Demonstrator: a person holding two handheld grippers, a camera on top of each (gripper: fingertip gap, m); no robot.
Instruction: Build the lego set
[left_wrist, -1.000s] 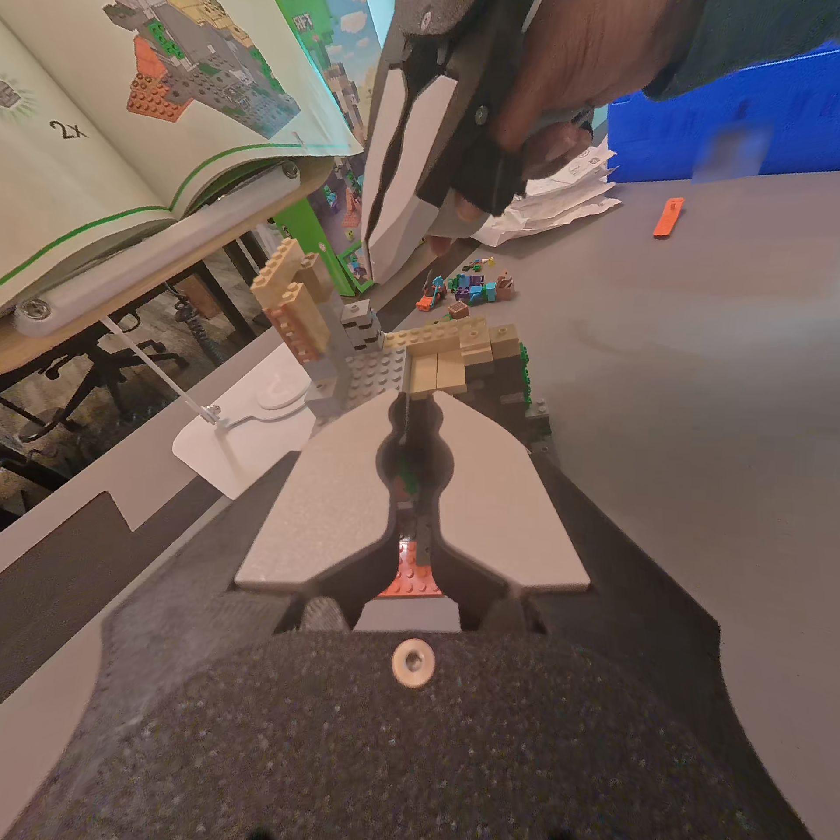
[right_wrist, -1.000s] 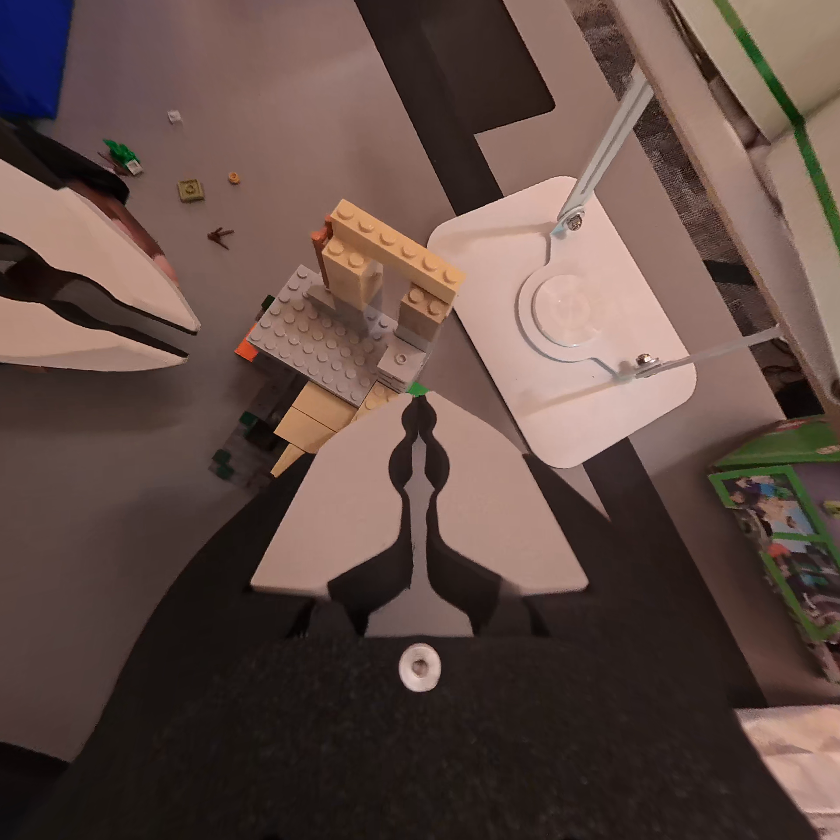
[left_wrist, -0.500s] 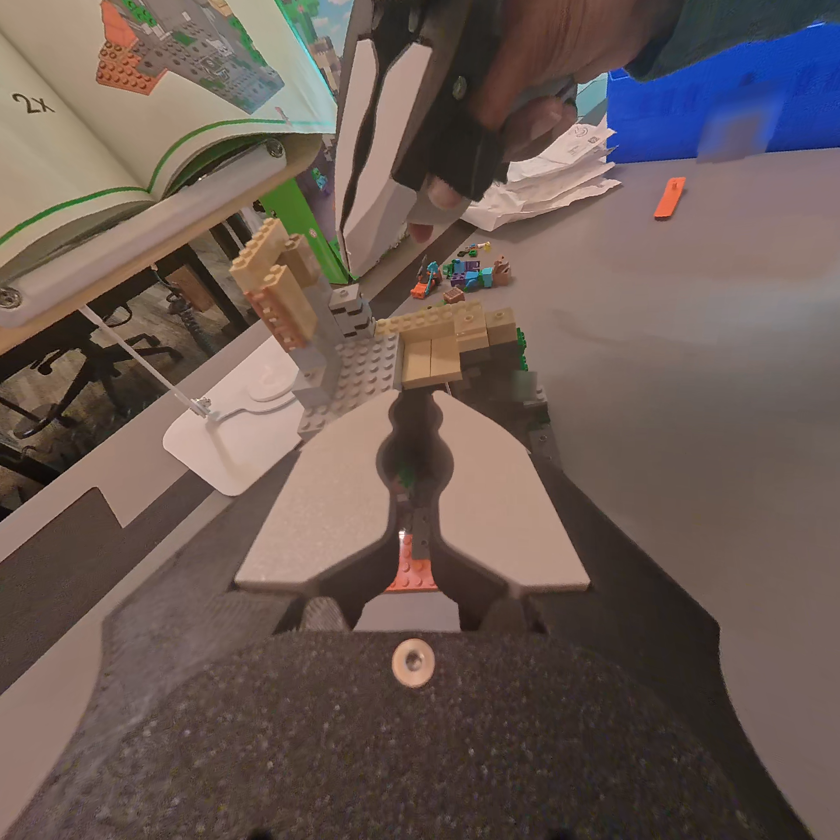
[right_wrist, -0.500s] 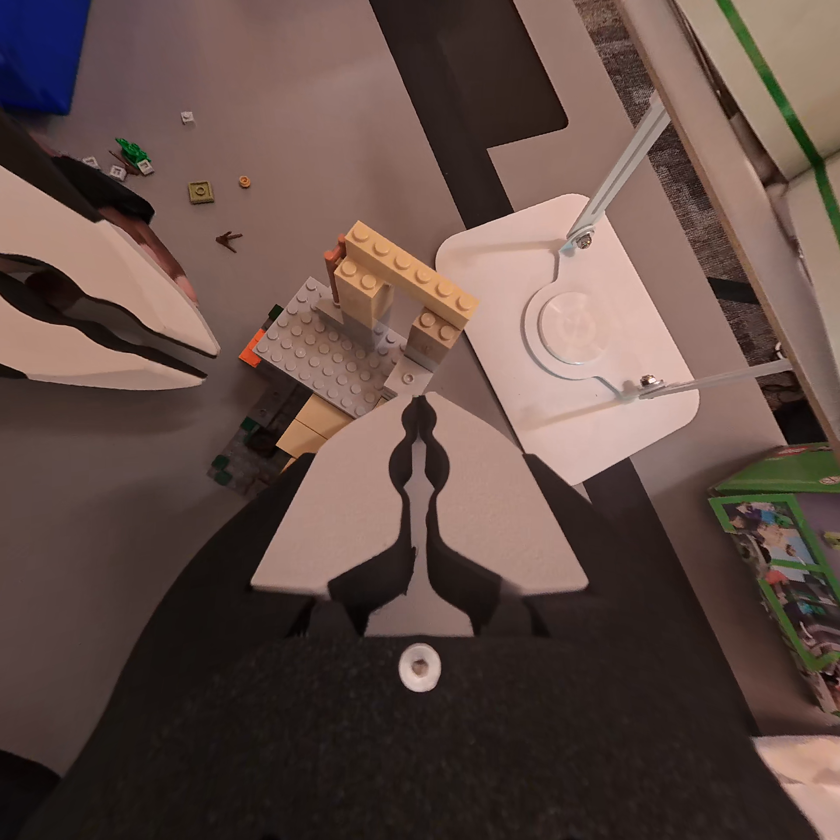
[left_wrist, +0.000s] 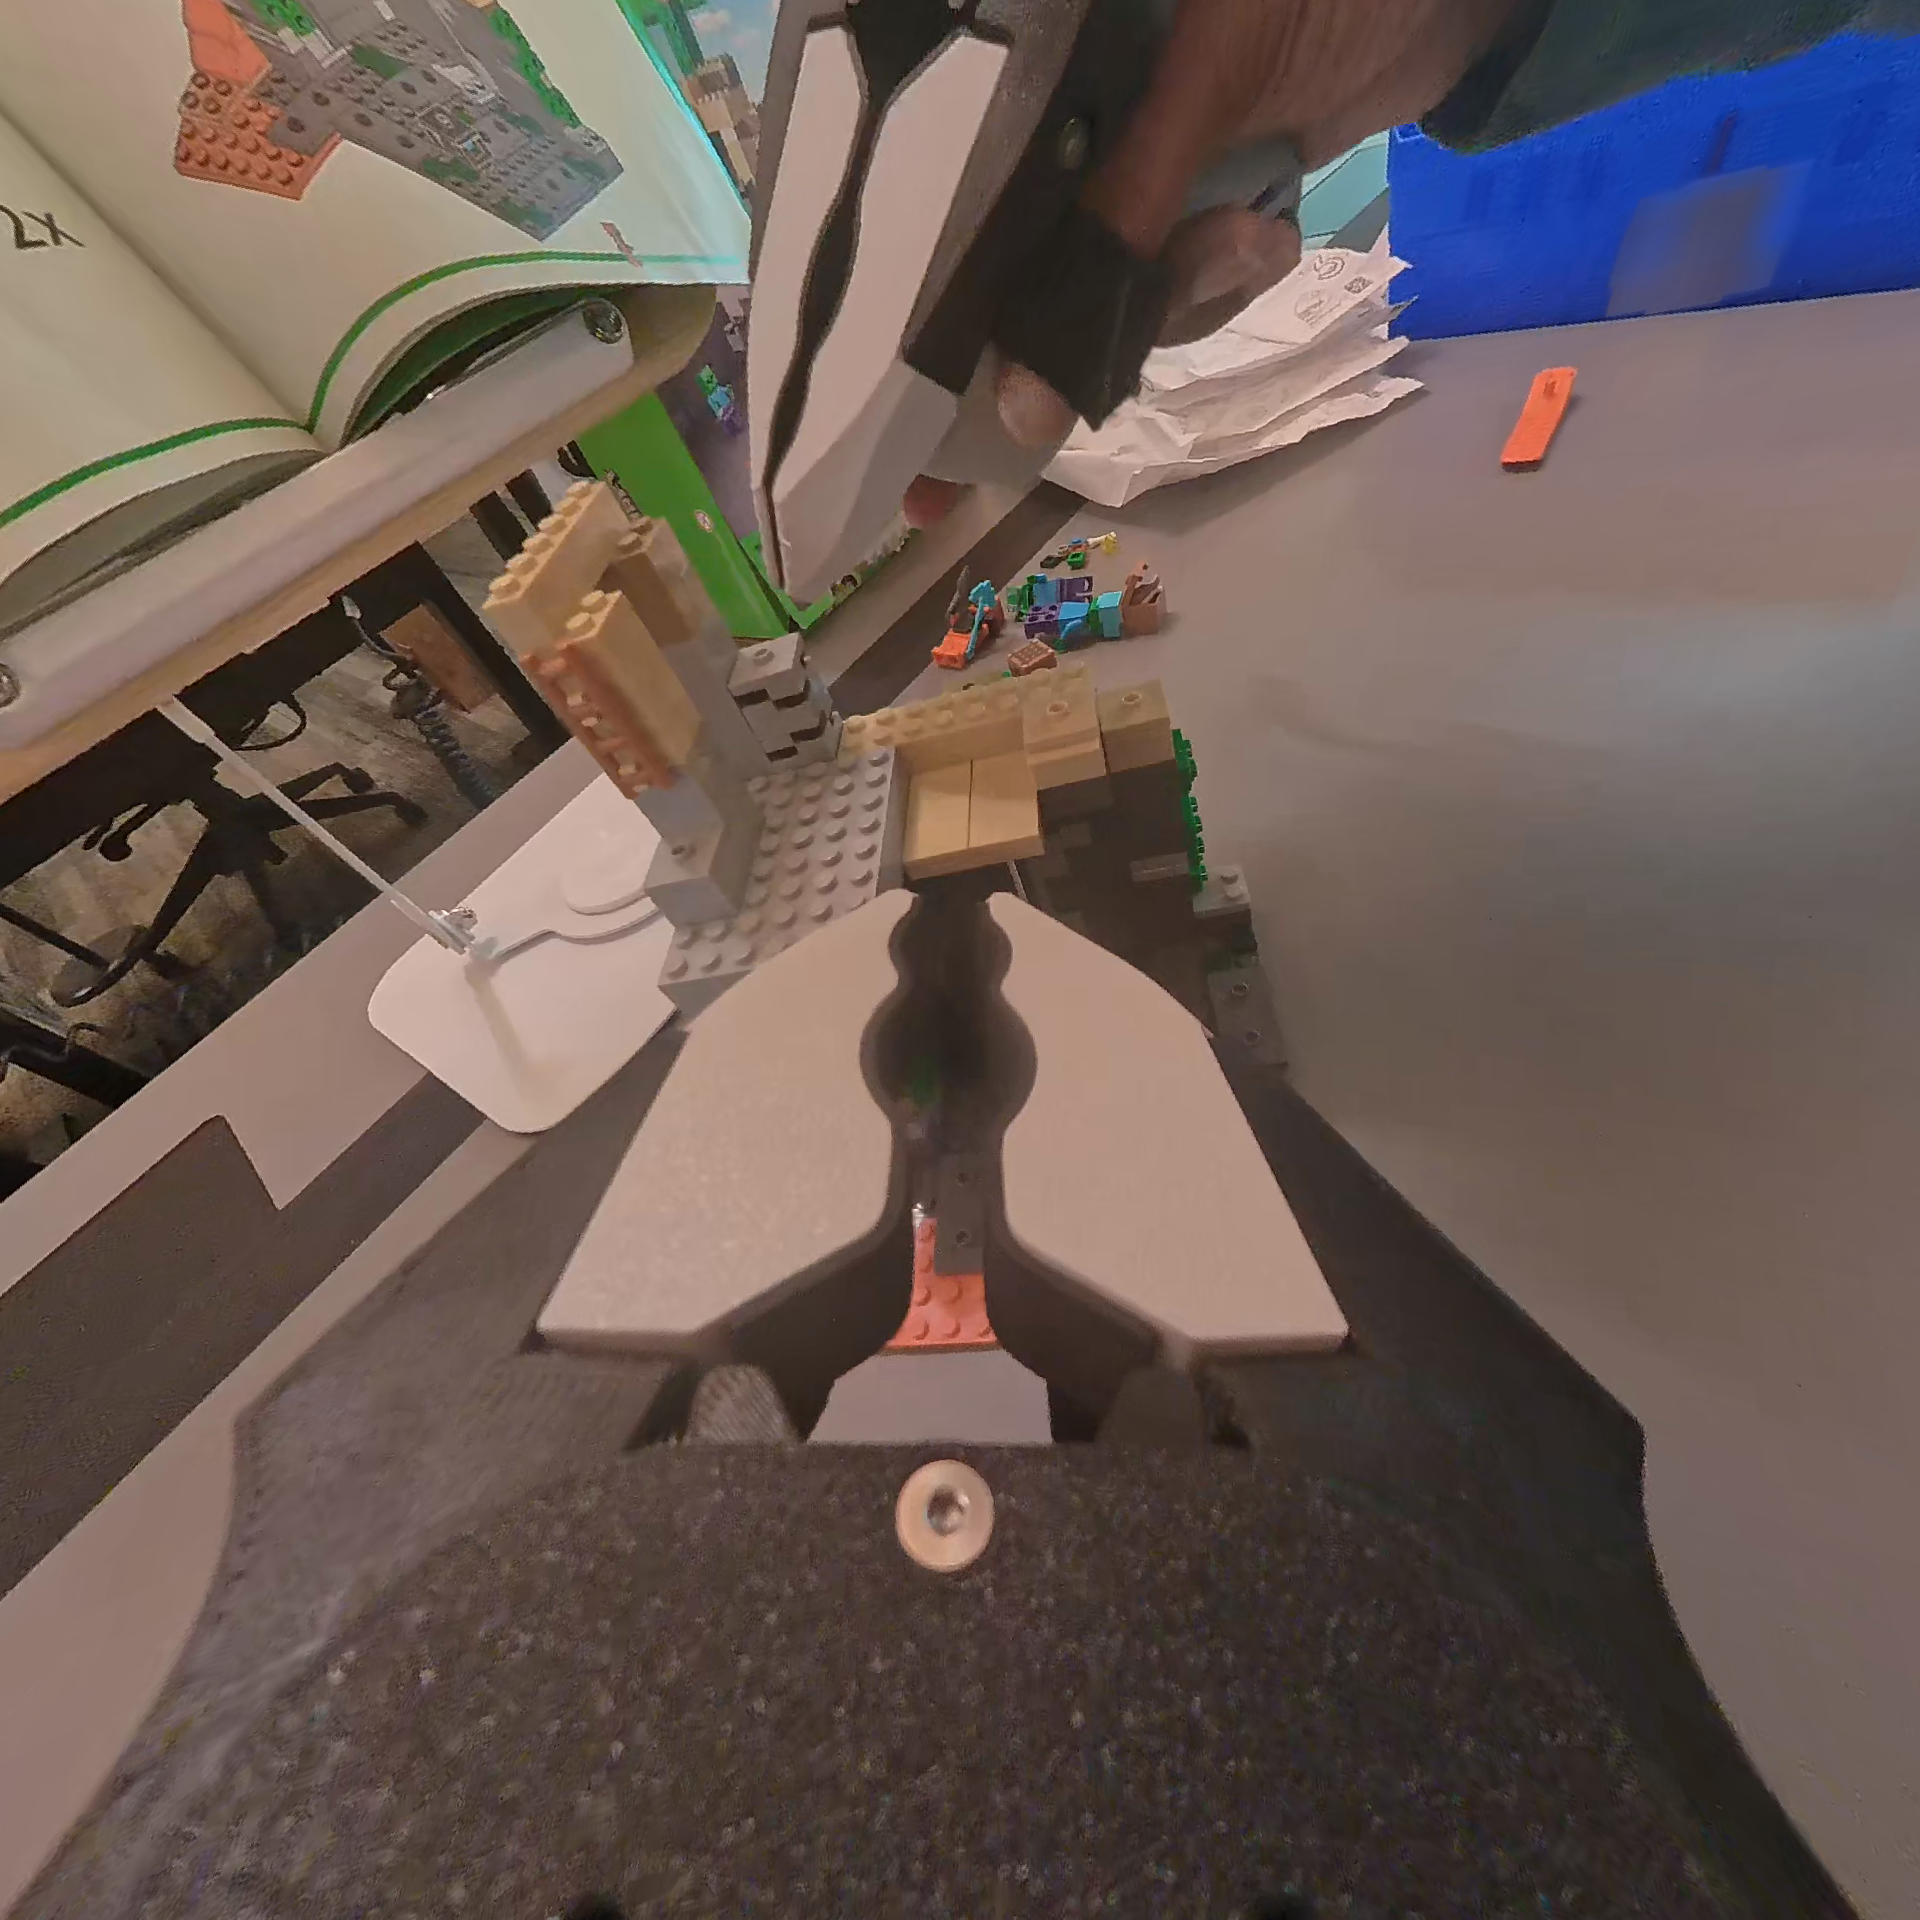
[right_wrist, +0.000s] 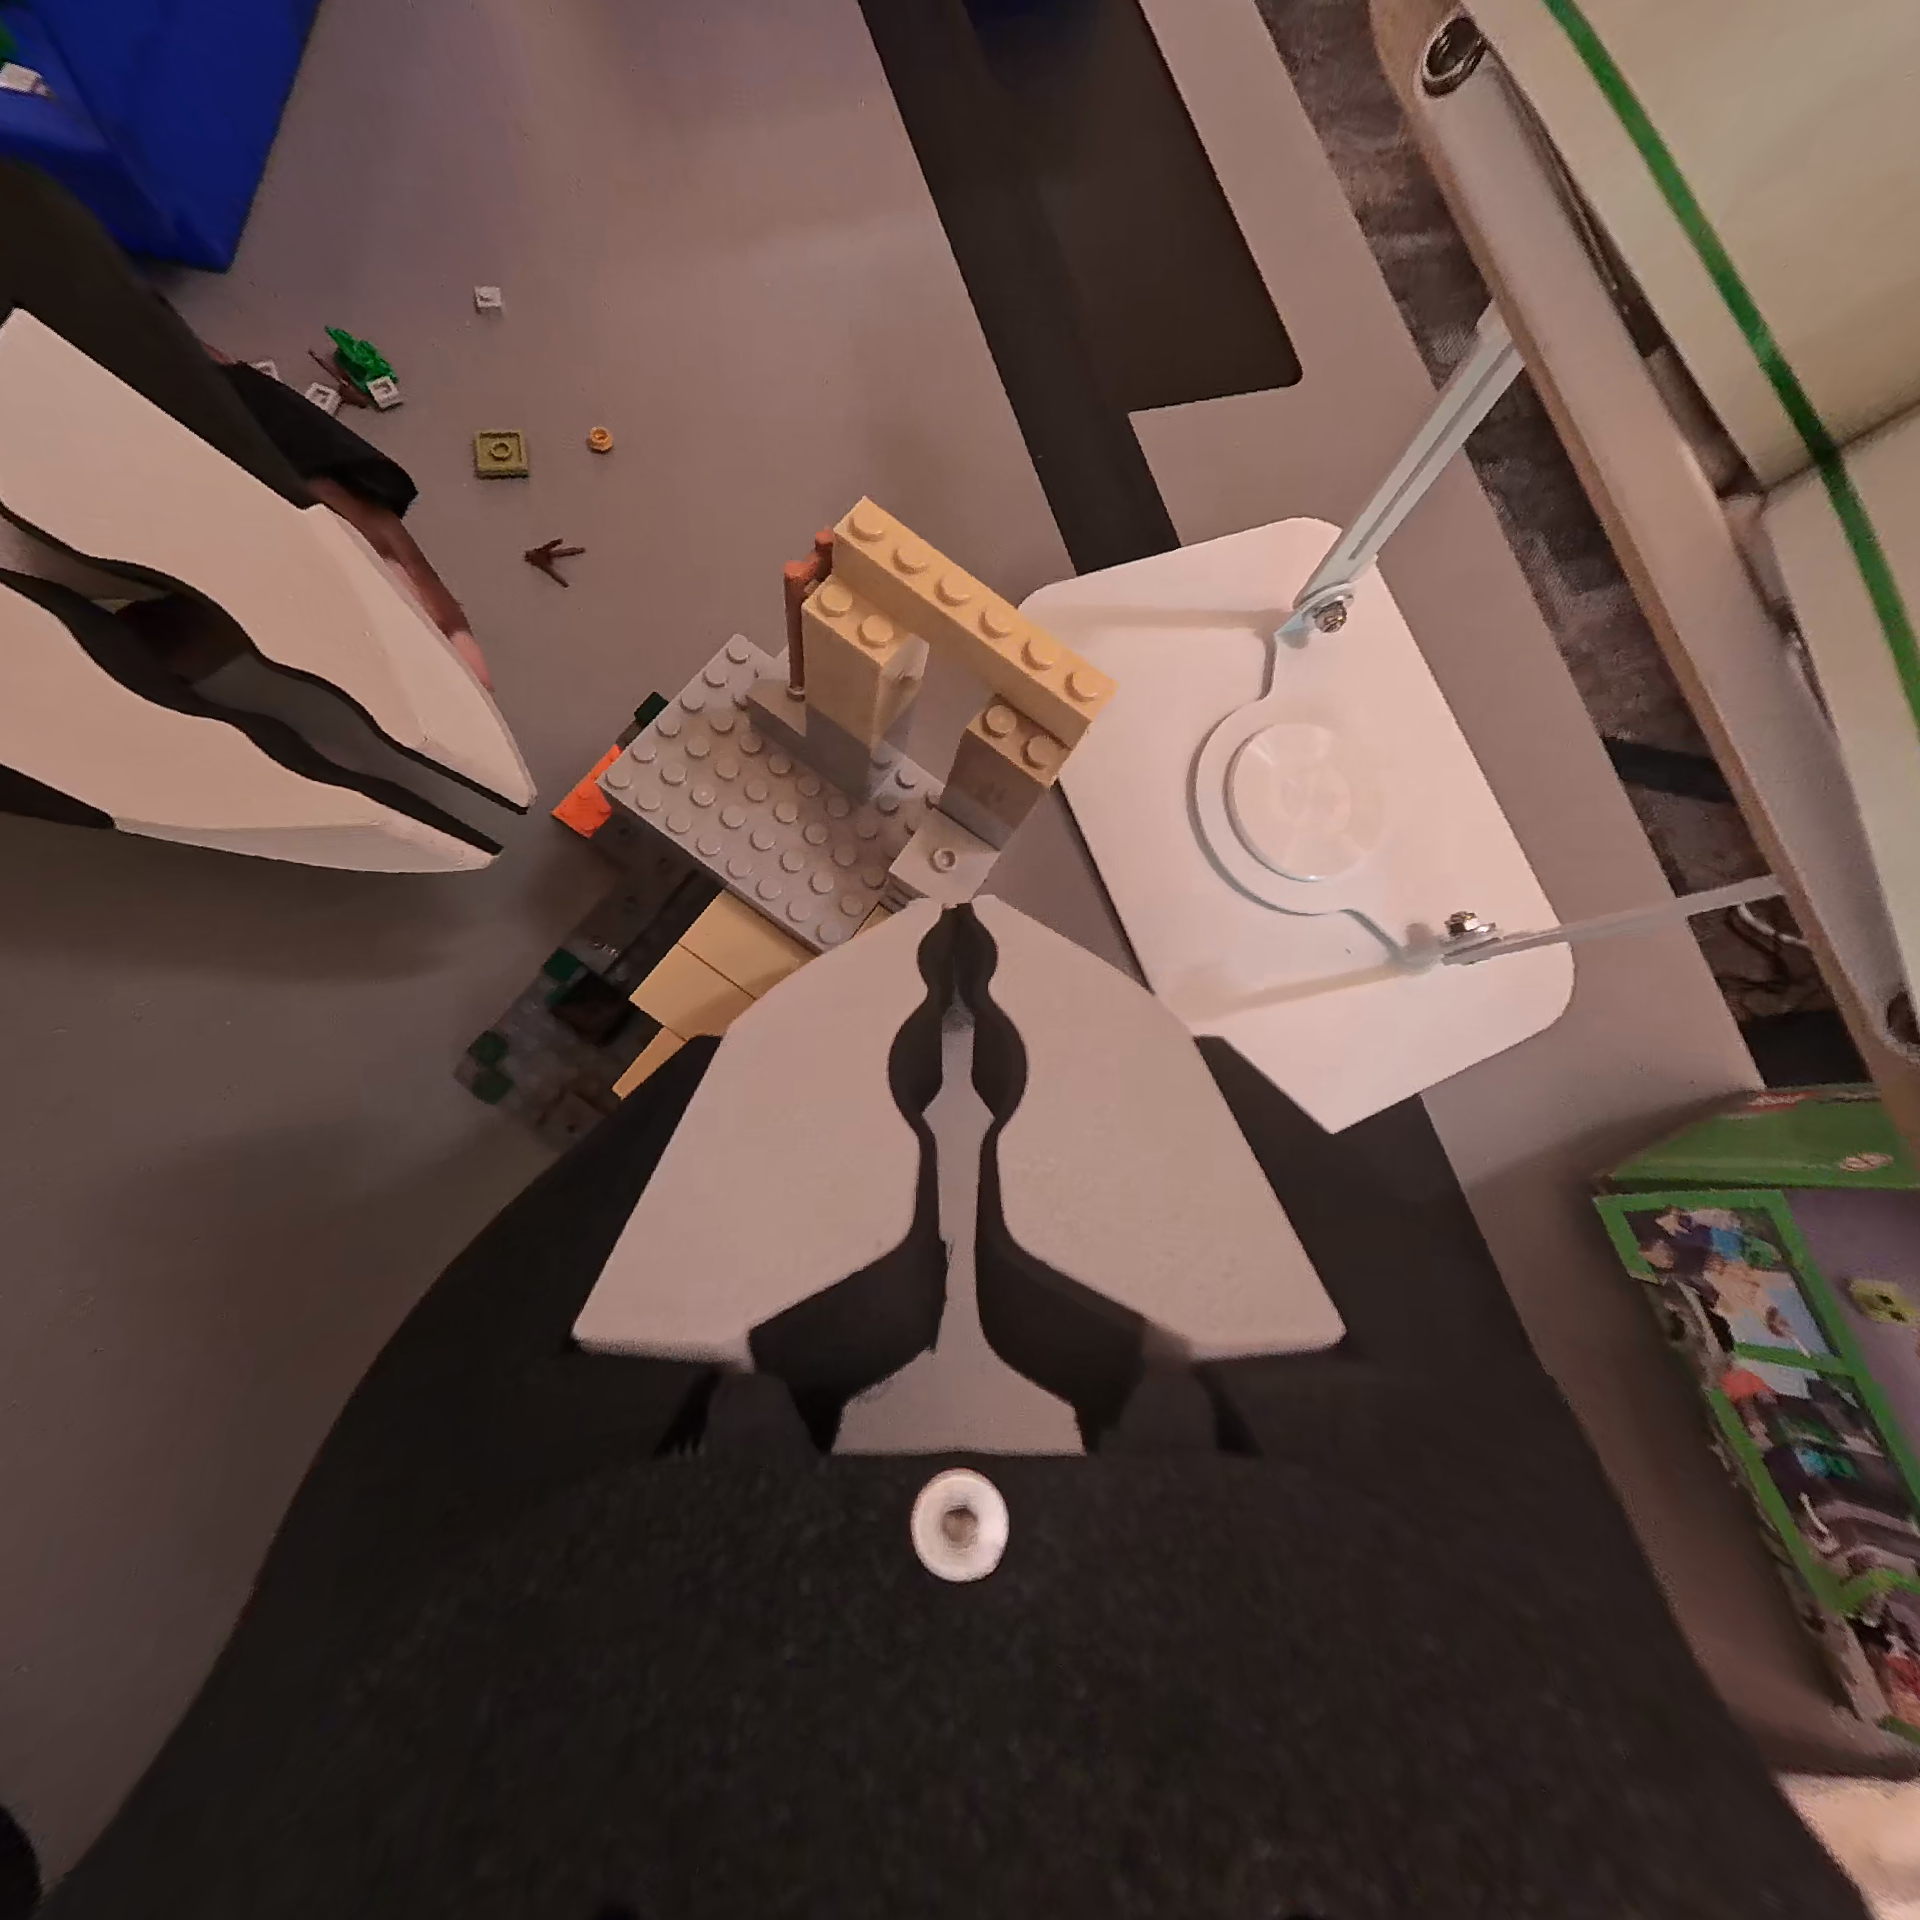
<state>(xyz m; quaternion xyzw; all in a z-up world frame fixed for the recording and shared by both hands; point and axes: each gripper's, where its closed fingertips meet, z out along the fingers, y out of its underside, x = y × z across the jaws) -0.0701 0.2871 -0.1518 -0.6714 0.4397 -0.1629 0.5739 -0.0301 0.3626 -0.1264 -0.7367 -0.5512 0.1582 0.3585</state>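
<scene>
- Lego build (right_wrist: 769, 821): on grey tabletop (left_wrist: 1558, 935), tan arch over grey studded plate; white stand base (right_wrist: 1340, 821) just beside it.
- Tabletop: open room on the side away from the stand; black strip behind the build.
- Left gripper (left_wrist: 951, 904): narrow gap, build's near edge between its fingers; grip unclear.
- Right gripper (right_wrist: 958, 906): tips together, empty, above the build.
- Loose pieces (left_wrist: 1049, 613): small cluster beyond the build.
</scene>
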